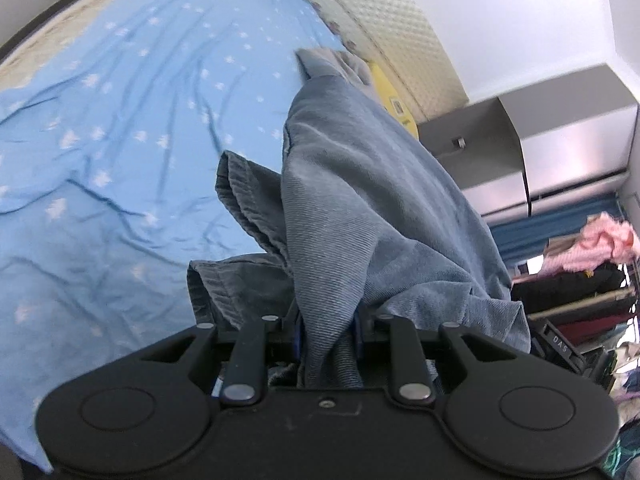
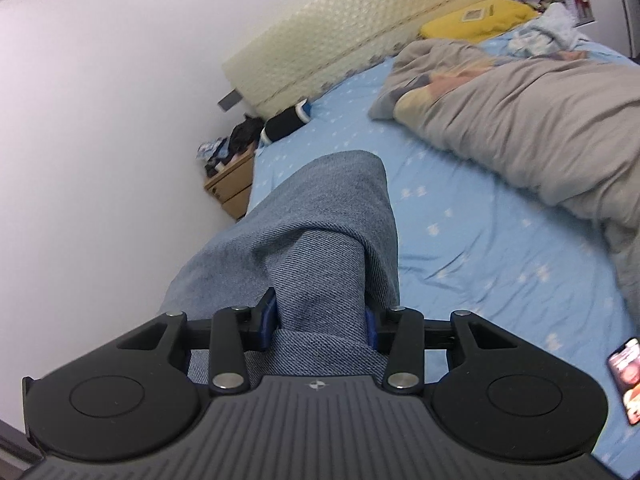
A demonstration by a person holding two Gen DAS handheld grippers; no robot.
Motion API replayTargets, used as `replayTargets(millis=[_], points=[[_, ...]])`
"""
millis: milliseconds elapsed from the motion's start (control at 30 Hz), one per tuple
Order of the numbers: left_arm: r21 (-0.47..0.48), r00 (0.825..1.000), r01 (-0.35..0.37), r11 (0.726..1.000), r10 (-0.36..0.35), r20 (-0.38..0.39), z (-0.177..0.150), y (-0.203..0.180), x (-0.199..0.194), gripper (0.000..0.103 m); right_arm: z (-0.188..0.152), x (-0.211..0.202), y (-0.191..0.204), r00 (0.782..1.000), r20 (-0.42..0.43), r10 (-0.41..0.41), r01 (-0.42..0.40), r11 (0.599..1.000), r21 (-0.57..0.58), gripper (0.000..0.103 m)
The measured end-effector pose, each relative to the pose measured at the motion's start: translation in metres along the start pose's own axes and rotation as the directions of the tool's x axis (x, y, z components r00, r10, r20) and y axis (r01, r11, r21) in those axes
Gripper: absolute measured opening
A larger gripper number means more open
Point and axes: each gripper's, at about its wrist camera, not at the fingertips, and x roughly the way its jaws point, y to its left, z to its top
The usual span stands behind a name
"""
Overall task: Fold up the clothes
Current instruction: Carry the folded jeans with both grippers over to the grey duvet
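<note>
A blue-grey ribbed garment (image 1: 360, 184) hangs bunched above the bed's light blue starred sheet (image 1: 120, 120). My left gripper (image 1: 328, 332) is shut on a fold of it, and the cloth drapes forward over the jaws, hiding the fingertips. A hemmed edge (image 1: 240, 196) hangs to the left. In the right wrist view, the same garment (image 2: 320, 240) is pinched in my right gripper (image 2: 320, 320), which is shut on a thick fold between its blue pads (image 2: 267, 320). The cloth bulges up and away over the sheet (image 2: 460, 220).
A grey duvet (image 2: 520, 120) lies rumpled on the bed's right side, with a yellow pillow (image 2: 480, 16) by the padded headboard (image 2: 340, 40). A wooden nightstand (image 2: 232, 188) stands by the wall. A phone (image 2: 628, 380) lies at the bed's near edge. Shelves of clothes (image 1: 580, 280) stand right.
</note>
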Motion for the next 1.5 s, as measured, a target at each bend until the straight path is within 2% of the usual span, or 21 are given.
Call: replayTargets(millis=[267, 567, 700, 867, 1033, 1200, 1300, 1367, 1433, 1500], points=[[0.062, 0.997, 0.055, 0.997, -0.052, -0.058, 0.006, -0.049, 0.082, 0.021, 0.038, -0.026, -0.063, 0.997, 0.070, -0.035, 0.033, 0.999, 0.036, 0.043], [0.101, 0.984, 0.102, 0.990, -0.085, -0.154, 0.003, -0.108, 0.180, 0.021, 0.078, -0.059, -0.131, 0.984, 0.130, -0.121, 0.108, 0.989, 0.102, 0.043], [0.107, 0.983, 0.095, 0.990, -0.076, -0.167, -0.017, -0.138, 0.226, 0.021, 0.098, -0.071, -0.175, 0.983, 0.133, -0.126, 0.112, 0.988, 0.104, 0.043], [0.109, 0.985, 0.065, 0.992, -0.046, -0.168, -0.057, -0.184, 0.287, 0.021, 0.125, -0.089, -0.247, 0.986, 0.127, -0.107, 0.094, 0.990, 0.102, 0.043], [0.110, 0.982, 0.063, 0.992, -0.043, -0.182, -0.095, -0.238, 0.350, 0.021, 0.153, -0.127, -0.312, 0.984, 0.134, -0.115, 0.102, 0.990, 0.099, 0.042], [0.177, 0.975, 0.074, 0.981, -0.033, -0.220, -0.127, -0.296, 0.412, 0.021, 0.179, -0.168, -0.377, 0.975, 0.161, -0.153, 0.135, 0.984, 0.117, 0.042], [0.218, 0.974, 0.062, 0.974, -0.011, -0.227, -0.141, -0.315, 0.446, 0.022, 0.189, -0.181, -0.415, 0.969, 0.172, -0.174, 0.151, 0.978, 0.143, 0.042], [0.227, 0.971, 0.030, 0.973, 0.026, -0.239, -0.149, -0.318, 0.472, 0.022, 0.190, -0.179, -0.438, 0.967, 0.168, -0.191, 0.167, 0.975, 0.148, 0.042], [0.246, 0.963, -0.026, 0.969, 0.091, -0.256, -0.156, -0.315, 0.496, 0.022, 0.185, -0.165, -0.458, 0.967, 0.127, -0.220, 0.200, 0.968, 0.153, 0.042], [0.270, 0.946, -0.091, 0.959, 0.168, -0.276, -0.162, -0.307, 0.520, 0.022, 0.181, -0.151, -0.478, 0.965, 0.083, -0.249, 0.234, 0.959, 0.157, 0.042]])
